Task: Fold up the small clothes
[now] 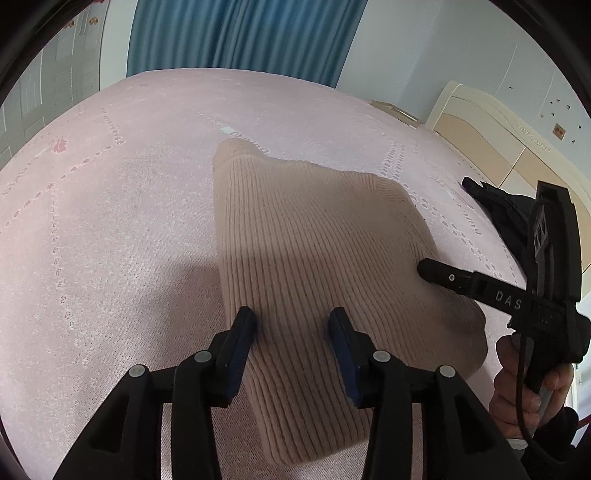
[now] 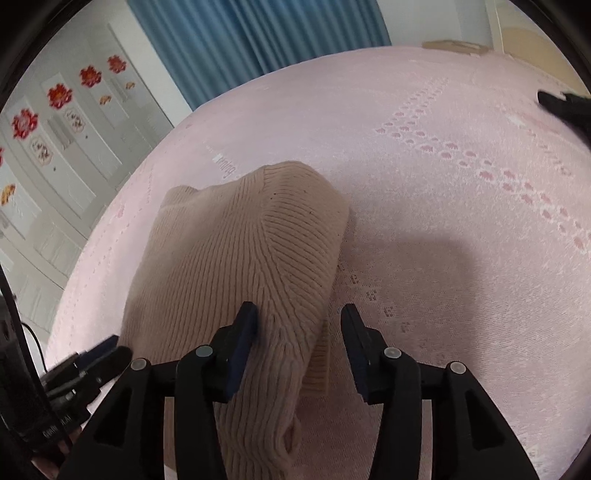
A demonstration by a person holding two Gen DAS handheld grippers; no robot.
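Closest in, the left claw is hovering with its blue-padded fingers spread apart above the near part of a beige ribbed knit garment, gripping nothing. The right claw is likewise standing open, one finger over the knit and the other over the bare cover beside its edge. The folded garment is lying flat on a bed under a pale pink patterned bedspread. Further right, a black cloth item is resting on the bedspread. Beyond the bed, blue pleated curtains are hanging.
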